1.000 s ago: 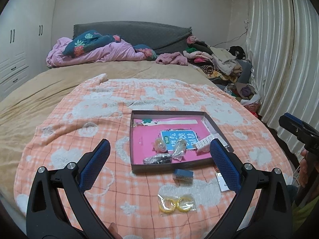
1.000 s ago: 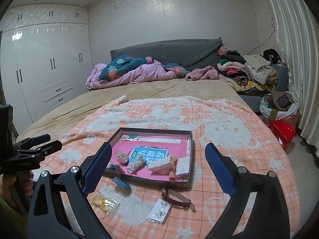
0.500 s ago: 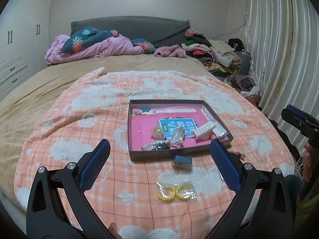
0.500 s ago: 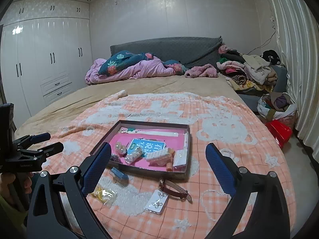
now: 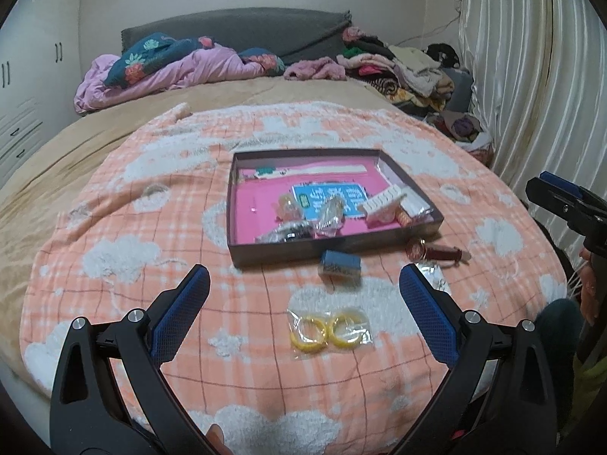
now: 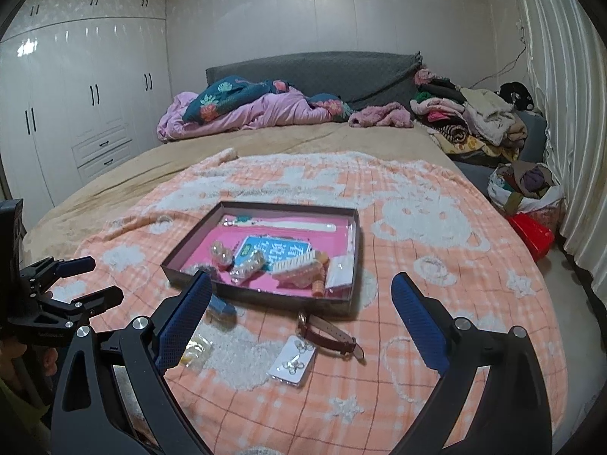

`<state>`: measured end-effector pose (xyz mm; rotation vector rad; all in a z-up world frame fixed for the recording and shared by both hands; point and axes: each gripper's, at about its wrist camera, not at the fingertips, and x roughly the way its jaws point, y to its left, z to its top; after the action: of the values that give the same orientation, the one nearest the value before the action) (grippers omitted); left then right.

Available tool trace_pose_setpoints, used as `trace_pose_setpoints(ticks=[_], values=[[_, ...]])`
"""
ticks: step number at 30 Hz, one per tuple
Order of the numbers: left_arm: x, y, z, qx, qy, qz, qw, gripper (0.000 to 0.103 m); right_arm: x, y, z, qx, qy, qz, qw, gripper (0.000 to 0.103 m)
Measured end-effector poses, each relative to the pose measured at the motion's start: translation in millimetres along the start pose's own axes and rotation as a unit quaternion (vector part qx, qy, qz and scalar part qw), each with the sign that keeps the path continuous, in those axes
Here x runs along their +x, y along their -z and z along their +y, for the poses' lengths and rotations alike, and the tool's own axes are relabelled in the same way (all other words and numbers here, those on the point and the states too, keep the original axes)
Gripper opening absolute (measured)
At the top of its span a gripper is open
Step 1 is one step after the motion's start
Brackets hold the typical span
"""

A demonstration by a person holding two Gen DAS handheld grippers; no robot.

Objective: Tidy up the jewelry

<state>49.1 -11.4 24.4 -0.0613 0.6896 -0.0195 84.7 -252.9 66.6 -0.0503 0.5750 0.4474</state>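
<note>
A shallow dark box with a pink lining (image 5: pixel 242 256) (image 6: pixel 354 227) lies on the peach blanket and holds several small packets, a blue card and a white comb. In front of it lie a bag with two yellow rings (image 5: pixel 329 328) (image 6: pixel 195 350), a small blue box (image 5: pixel 338 264) (image 6: pixel 220 307), a maroon-strapped watch (image 5: pixel 436 253) (image 6: pixel 328 335) and a clear earring packet (image 6: pixel 292 364). My left gripper (image 5: pixel 303 303) hovers open over the blanket, just short of the yellow rings. My right gripper (image 6: pixel 299 309) hangs open above the watch and earring packet. Neither holds anything.
The peach cloud-pattern blanket (image 5: pixel 132 250) covers the near end of a bed. Pink bedding (image 6: pixel 242 113) and a clothes pile (image 6: pixel 474 117) lie at the far end. A white wardrobe (image 6: pixel 76 113) stands left; curtains (image 5: pixel 531 94), a bag of clothes (image 6: pixel 527 185) and a red bin (image 6: pixel 531 233) right.
Both grippers have risen and tipped down, so the box and loose items sit lower and nearer in view. The watch now shows in the left wrist view. Jaws stayed open.
</note>
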Motion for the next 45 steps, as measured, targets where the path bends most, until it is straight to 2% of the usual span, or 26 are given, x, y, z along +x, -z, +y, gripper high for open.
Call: trace_pose_setpoints(ticks=[13,31,38,45], values=[[26,18,-3,0.011,-0.007,0.040,0.9991,0.093,29,29,5,-0.012,0.004,0.049,0.999,0.095],[76,51,-13,0.008,0.015,0.119,0.9927,0.093,87,70,-2,0.008,0.003,0.136,0.991,0.095],[90,56,-13,0.003,0.017,0.118,0.9928,0.093,106,82,-8,0.023,-0.006,0.163,0.986,0.095],[105,60,-18,0.014,0.027,0.127,0.9915,0.093,130,88,-5,0.028,-0.022,0.190,0.981,0.085]])
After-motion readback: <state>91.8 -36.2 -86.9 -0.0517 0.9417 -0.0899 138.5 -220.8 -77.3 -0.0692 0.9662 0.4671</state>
